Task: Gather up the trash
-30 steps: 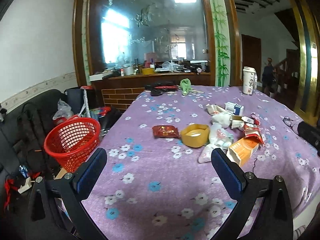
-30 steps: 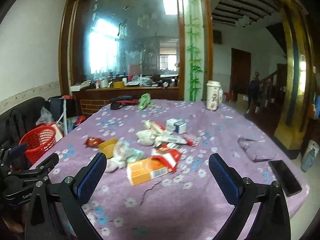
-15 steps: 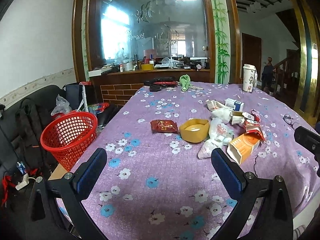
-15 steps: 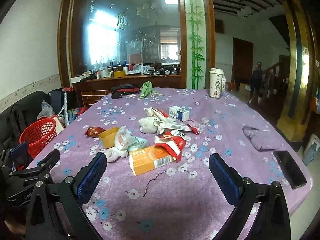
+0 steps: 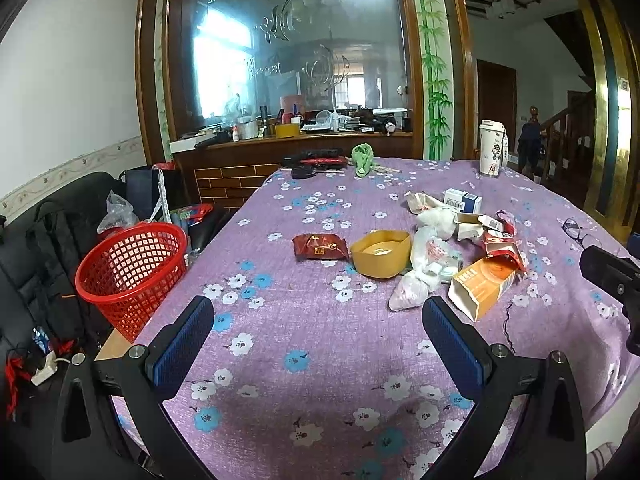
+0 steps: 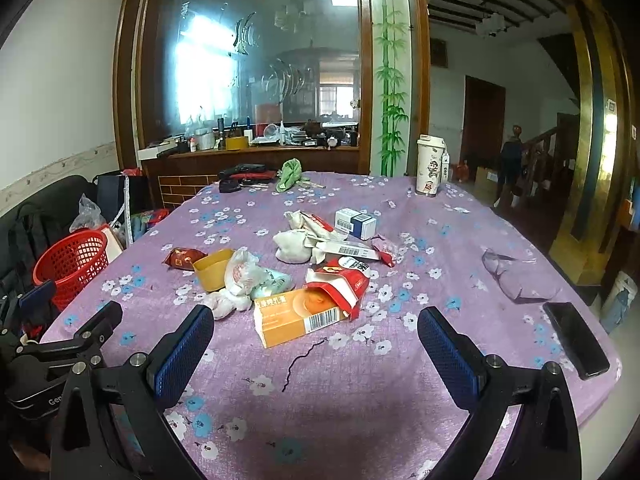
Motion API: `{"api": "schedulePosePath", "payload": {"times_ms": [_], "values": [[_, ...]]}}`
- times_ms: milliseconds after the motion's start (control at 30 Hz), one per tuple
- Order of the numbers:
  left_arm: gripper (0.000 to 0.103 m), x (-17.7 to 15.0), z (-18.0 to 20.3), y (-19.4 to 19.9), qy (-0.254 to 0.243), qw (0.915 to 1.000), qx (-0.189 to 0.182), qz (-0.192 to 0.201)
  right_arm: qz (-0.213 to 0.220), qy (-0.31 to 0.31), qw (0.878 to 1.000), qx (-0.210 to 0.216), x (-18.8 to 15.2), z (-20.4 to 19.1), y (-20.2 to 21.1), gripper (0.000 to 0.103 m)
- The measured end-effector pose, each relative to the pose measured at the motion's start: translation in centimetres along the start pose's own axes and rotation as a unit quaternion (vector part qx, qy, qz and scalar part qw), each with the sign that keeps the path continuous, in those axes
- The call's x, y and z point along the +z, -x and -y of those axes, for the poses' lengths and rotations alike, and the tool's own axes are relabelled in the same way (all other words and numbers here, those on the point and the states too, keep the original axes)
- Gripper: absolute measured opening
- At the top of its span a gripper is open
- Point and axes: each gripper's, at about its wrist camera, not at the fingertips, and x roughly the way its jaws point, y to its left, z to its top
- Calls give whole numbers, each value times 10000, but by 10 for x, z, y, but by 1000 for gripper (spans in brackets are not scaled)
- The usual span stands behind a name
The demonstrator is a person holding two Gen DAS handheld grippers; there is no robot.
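Trash lies in a heap mid-table: an orange carton (image 6: 298, 315) (image 5: 480, 286), a red and white pack (image 6: 340, 280), a yellow cup (image 5: 381, 253) (image 6: 212, 269), a dark red wrapper (image 5: 320, 247) (image 6: 182, 258), white bags (image 5: 430, 258) (image 6: 246, 272) and a small white and blue box (image 6: 355, 222). A red mesh basket (image 5: 130, 268) (image 6: 70, 266) stands off the table's left edge. My left gripper (image 5: 318, 334) hovers open over the near cloth, short of the cup. My right gripper (image 6: 316, 340) is open just before the orange carton. Neither holds anything.
The table wears a purple flowered cloth (image 5: 320, 360). A white tumbler (image 6: 430, 170), a green cloth (image 6: 290, 174) and dark items sit at the far end. Clear glasses (image 6: 516, 278) and a black phone (image 6: 574, 338) lie at the right. Bags crowd a black sofa (image 5: 48, 248).
Both views have tilted and shifted a little, bringing the trash heap slightly closer. Both grippers stay open and no item on the table has moved.
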Motion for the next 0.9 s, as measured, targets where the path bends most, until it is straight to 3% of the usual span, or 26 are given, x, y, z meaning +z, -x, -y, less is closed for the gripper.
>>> {"api": "schedulePosePath", "payload": {"times_ms": [900], "values": [[103, -2, 1, -5, -7, 9999, -37, -144, -171, 30, 9998, 119, -4, -3, -9, 103]]}}
